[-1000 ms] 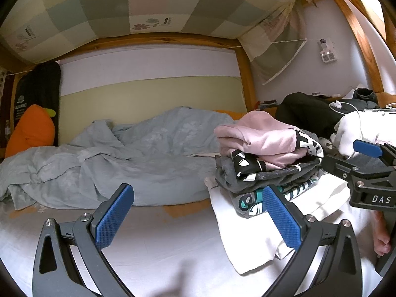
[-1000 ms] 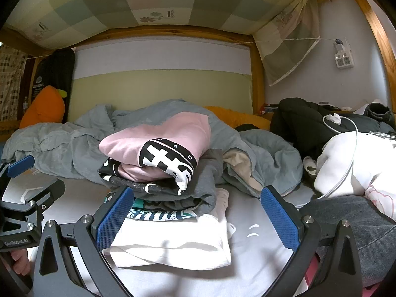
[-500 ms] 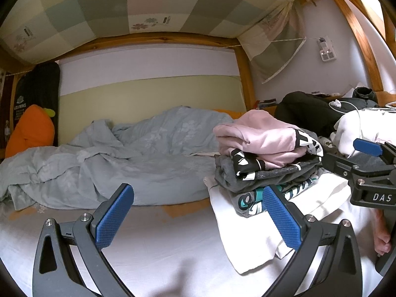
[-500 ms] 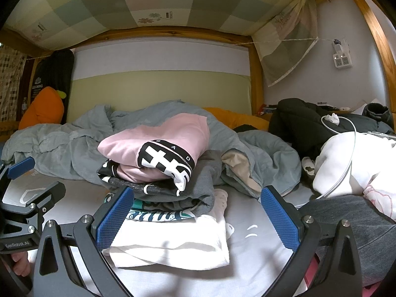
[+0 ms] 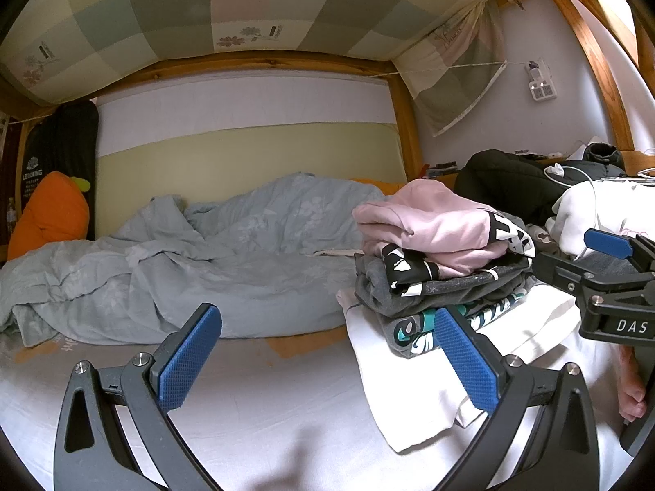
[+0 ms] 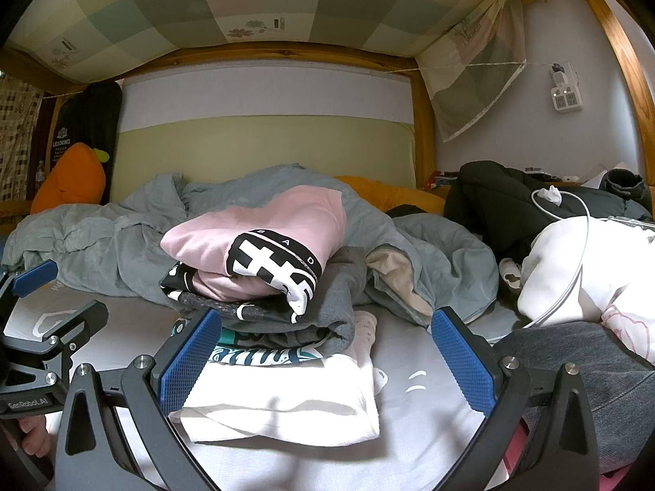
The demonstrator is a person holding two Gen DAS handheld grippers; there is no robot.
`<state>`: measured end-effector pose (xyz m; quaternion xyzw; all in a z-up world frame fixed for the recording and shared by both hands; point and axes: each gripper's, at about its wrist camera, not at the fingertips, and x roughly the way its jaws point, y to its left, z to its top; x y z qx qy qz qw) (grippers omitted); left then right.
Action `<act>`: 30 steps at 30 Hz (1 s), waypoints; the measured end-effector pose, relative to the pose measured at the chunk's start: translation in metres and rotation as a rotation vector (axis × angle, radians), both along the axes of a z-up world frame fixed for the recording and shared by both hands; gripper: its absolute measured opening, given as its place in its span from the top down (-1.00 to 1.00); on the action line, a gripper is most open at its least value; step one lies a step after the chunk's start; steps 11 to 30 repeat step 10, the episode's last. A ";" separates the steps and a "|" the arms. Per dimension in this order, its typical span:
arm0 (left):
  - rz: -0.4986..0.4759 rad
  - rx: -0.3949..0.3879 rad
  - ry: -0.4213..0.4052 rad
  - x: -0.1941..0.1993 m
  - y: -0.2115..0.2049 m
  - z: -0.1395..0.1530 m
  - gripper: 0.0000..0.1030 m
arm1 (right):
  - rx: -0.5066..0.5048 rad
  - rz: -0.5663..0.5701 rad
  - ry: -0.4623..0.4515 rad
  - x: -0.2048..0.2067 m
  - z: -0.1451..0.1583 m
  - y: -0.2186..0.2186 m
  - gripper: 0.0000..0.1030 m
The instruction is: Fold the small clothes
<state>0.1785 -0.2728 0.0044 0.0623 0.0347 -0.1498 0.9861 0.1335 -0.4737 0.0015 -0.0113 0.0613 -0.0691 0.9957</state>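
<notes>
A stack of folded clothes sits on the bed: a pink top [image 6: 262,233] with a black-and-white print on top, a dark grey garment [image 6: 319,311] under it, a teal-lettered shirt [image 6: 262,354], and a white garment [image 6: 286,401] at the bottom. The stack also shows in the left wrist view [image 5: 434,241]. My left gripper [image 5: 327,360] is open and empty, low over the sheet, left of the stack. My right gripper [image 6: 323,364] is open and empty, in front of the stack.
A crumpled grey-blue duvet [image 5: 196,262] lies behind. An orange carrot plush [image 5: 49,212] is at far left. A black jacket [image 6: 499,200], white bedding [image 6: 581,270] with a cable, and grey cloth [image 6: 573,360] are at right. A wooden bedpost [image 6: 423,122] stands behind.
</notes>
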 end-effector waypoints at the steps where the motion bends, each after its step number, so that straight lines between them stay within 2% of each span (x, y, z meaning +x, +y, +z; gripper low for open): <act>1: 0.000 0.000 0.000 0.000 0.000 0.000 -1.00 | 0.000 0.000 0.001 0.000 0.000 0.000 -0.99; 30: -0.001 -0.001 0.001 0.000 0.000 0.000 -1.00 | -0.001 -0.001 0.000 -0.001 0.000 0.000 -0.99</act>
